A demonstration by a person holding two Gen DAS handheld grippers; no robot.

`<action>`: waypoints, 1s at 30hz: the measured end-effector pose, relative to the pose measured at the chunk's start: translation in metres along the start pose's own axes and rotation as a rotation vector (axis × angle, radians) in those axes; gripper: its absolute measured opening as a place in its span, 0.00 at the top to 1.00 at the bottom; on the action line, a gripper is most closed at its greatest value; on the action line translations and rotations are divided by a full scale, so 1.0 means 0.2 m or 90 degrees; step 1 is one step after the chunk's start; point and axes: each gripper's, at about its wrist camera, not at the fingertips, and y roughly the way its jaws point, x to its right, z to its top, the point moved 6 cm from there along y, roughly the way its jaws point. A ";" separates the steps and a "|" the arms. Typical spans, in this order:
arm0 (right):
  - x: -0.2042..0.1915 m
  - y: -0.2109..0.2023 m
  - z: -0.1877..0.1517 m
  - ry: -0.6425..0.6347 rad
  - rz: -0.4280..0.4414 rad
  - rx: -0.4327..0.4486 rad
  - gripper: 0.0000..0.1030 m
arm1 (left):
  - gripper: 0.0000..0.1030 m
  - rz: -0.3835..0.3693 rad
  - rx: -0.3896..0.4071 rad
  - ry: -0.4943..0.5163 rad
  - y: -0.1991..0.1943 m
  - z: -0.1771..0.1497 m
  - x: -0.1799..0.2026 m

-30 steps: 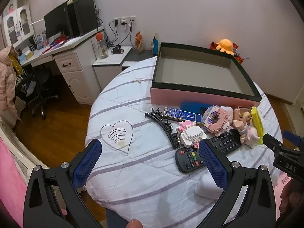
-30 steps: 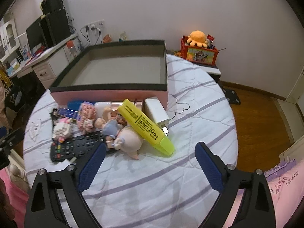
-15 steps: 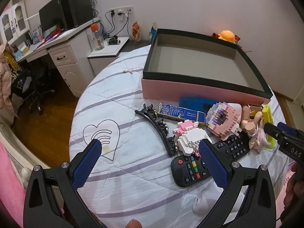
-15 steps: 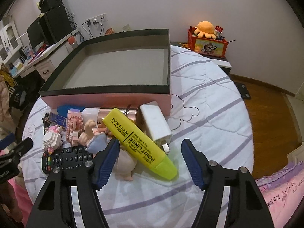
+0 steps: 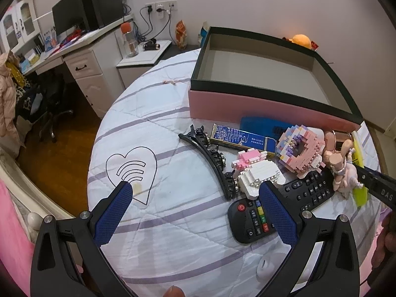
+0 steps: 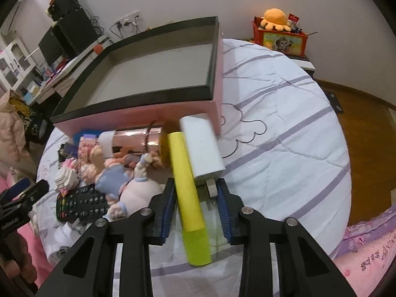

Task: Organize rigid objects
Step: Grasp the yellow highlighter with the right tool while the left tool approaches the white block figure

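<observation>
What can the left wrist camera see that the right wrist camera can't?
Only the left wrist view: the heart drawing on the cover, the black hair clip and the open left gripper.

Only the right wrist view: the white charger and the right gripper, whose fingers have just been closing around the yellow highlighter.

Both: the pink box, the remote, the doll, the brick toys and that highlighter.

Each hand-held gripper has a black frame, silver screws and blue textured pads
</observation>
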 end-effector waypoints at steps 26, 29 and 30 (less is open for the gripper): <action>-0.04 -0.04 -0.09 0.009 0.005 -0.001 0.86 | 0.00 -0.067 -0.033 -0.014 0.12 0.01 0.12; -0.04 -0.02 -0.10 0.009 0.009 -0.005 0.86 | 0.00 -0.057 -0.031 -0.002 0.17 0.02 0.16; -0.04 -0.02 -0.10 0.009 0.010 -0.005 0.86 | 0.01 -0.059 -0.035 -0.004 0.19 0.02 0.17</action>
